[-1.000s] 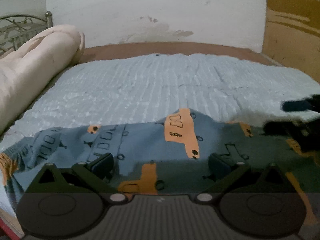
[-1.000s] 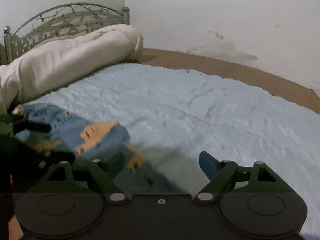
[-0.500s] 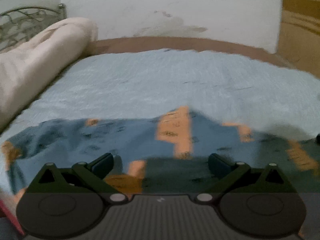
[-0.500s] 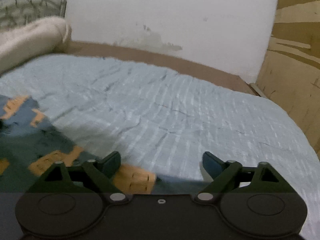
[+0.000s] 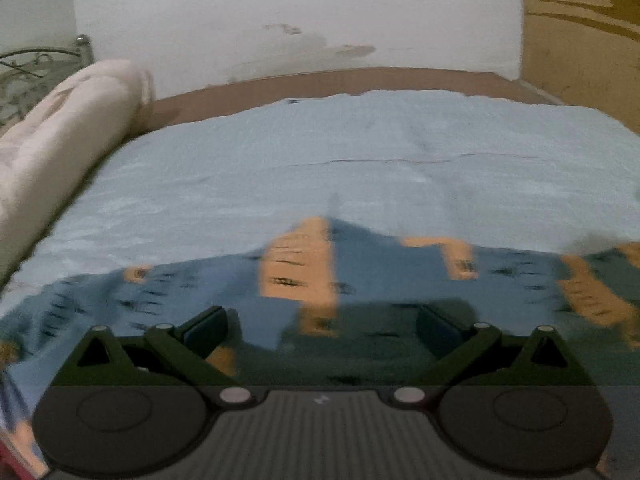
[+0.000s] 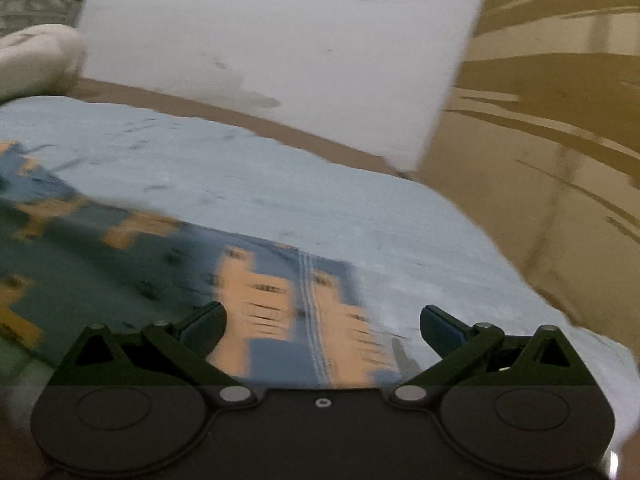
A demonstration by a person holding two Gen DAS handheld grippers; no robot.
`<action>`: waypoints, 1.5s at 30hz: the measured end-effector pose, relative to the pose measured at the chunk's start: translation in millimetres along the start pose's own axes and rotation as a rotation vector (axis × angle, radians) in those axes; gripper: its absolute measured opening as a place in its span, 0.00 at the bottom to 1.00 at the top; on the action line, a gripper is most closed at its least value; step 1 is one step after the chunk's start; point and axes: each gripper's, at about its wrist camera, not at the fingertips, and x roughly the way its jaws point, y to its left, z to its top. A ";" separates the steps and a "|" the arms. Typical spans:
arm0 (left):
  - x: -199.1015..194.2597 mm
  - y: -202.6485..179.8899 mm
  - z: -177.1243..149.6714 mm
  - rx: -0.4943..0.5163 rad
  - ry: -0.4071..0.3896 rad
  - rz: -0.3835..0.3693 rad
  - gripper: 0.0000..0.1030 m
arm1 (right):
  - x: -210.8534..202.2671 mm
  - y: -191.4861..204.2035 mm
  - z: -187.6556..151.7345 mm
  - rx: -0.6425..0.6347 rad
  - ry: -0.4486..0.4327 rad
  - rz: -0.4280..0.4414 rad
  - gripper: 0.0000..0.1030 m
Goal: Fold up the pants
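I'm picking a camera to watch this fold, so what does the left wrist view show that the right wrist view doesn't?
Only the left wrist view shows the rolled cream blanket along its length and the pants spread across the frame under the open left gripper.

Only the right wrist view shows the stitched seam at the pants' end, between the open right gripper's fingers, and the bed's rounded right corner.

Both show the light blue bedspread, white wall and brown patterned panel.
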 end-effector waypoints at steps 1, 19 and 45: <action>2.3 8.9 0.0 -0.006 0.000 0.026 0.99 | 0.5 -4.2 -2.7 0.002 0.003 -0.023 0.99; 7.0 73.4 1.8 -0.034 -0.012 0.161 0.99 | -31.6 -16.8 -11.2 0.177 -0.067 0.004 0.99; -10.2 -106.6 9.7 0.174 0.018 -0.242 0.99 | -21.2 -55.6 -30.4 0.839 0.044 0.270 0.63</action>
